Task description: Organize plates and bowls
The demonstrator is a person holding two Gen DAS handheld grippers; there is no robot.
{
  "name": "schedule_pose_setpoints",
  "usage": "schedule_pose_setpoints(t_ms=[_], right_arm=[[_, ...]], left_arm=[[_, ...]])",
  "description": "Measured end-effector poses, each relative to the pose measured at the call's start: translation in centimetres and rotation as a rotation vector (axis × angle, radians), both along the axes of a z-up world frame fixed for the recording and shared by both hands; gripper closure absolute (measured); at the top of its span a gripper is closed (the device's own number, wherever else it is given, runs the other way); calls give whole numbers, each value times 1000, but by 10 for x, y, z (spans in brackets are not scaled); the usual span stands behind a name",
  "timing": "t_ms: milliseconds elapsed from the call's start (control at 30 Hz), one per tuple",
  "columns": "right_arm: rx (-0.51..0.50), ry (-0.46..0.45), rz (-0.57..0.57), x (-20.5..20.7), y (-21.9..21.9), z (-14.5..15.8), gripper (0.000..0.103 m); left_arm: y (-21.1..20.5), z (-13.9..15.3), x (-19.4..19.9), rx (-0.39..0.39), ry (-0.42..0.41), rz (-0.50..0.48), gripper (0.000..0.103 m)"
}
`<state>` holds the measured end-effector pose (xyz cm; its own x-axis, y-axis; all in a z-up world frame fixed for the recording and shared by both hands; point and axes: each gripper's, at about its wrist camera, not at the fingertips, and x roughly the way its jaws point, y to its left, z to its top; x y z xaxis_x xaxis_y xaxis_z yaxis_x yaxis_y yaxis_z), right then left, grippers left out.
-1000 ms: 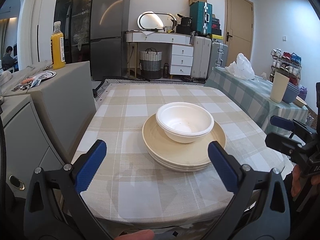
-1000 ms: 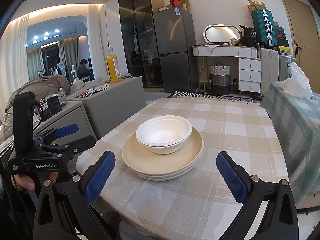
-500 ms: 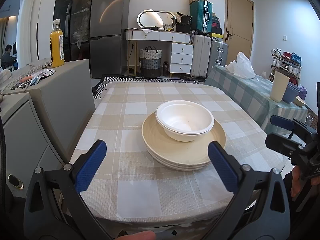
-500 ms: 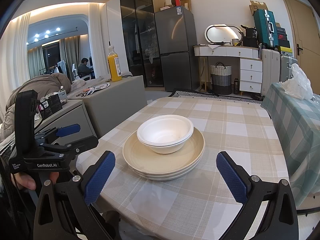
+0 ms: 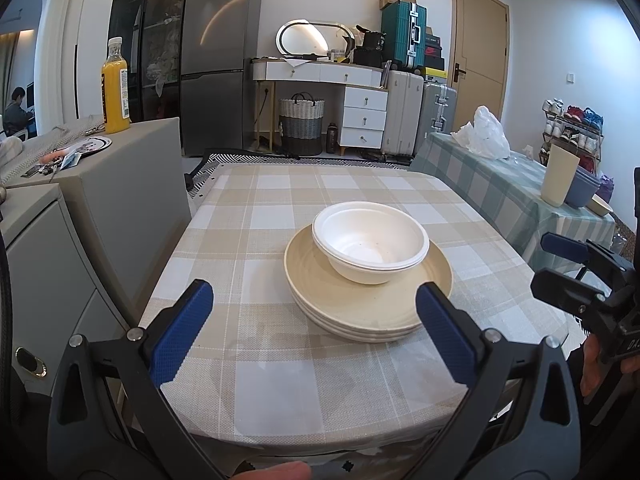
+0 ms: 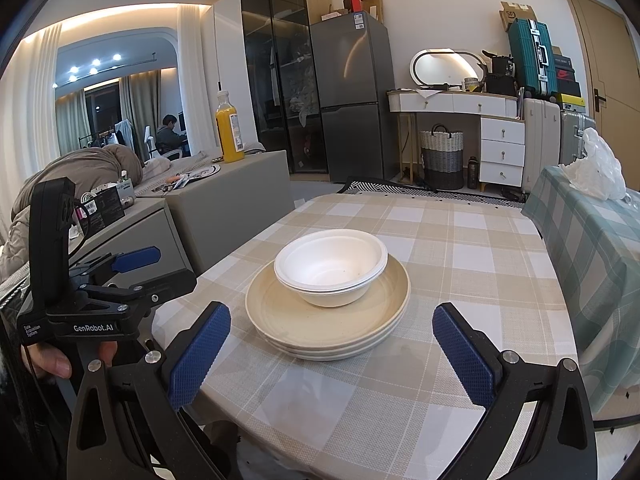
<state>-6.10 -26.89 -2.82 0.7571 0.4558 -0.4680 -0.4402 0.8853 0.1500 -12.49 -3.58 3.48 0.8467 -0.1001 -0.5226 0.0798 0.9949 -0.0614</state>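
Both my claws are spread wide and hold nothing: the left claw and right claw hover above the tabletop, short of the stacked bowls on plates.

Left gripper and right gripper both hover, jaws spread wide.
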Motion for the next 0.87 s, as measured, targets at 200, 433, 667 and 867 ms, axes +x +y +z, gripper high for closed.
schedule_pose_setpoints(t_ms=[200,433,667,867], right_arm=[[-2,0,0,0,0,0,0],[-3,1,1,0,1,0,0],[-5,0,2,-1,1,-1,0],[-6,0,1,-1,1,-1,0]], left_arm=[[0,1,0,0,-1,0,2],[0,0,0,0,-2,0,2],[0,0,-1,0,-2,0,2],[1,-1,1,-1,0,5,2]])
